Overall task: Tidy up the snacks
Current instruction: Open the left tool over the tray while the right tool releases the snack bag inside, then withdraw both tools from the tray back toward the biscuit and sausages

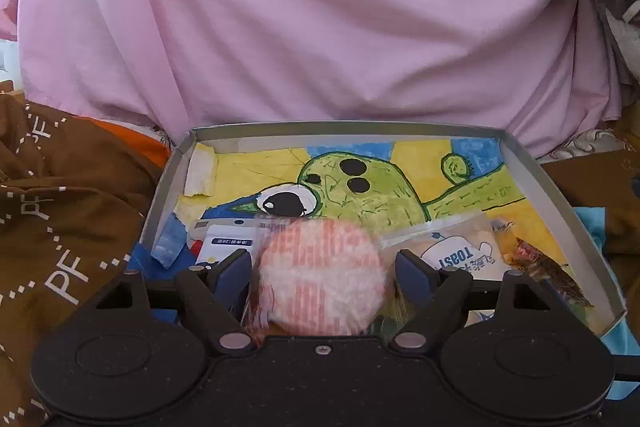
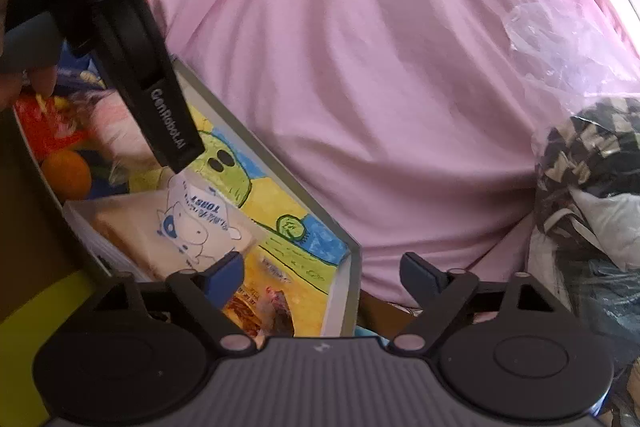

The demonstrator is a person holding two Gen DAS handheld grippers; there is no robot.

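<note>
left hand-held gripper point(image 1: 322, 265): open around a round pink snack pack point(image 1: 320, 279) over the tray point(image 1: 560, 195) | right hand-held gripper point(image 2: 322, 269): open, empty | toast bag point(image 2: 188, 223) lies in tray

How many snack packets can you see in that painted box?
4, maybe more hidden. A pink round packet sits between the left gripper fingers, a toast packet lies to its right, a brown packet beyond that, and a white packet at left.
</note>
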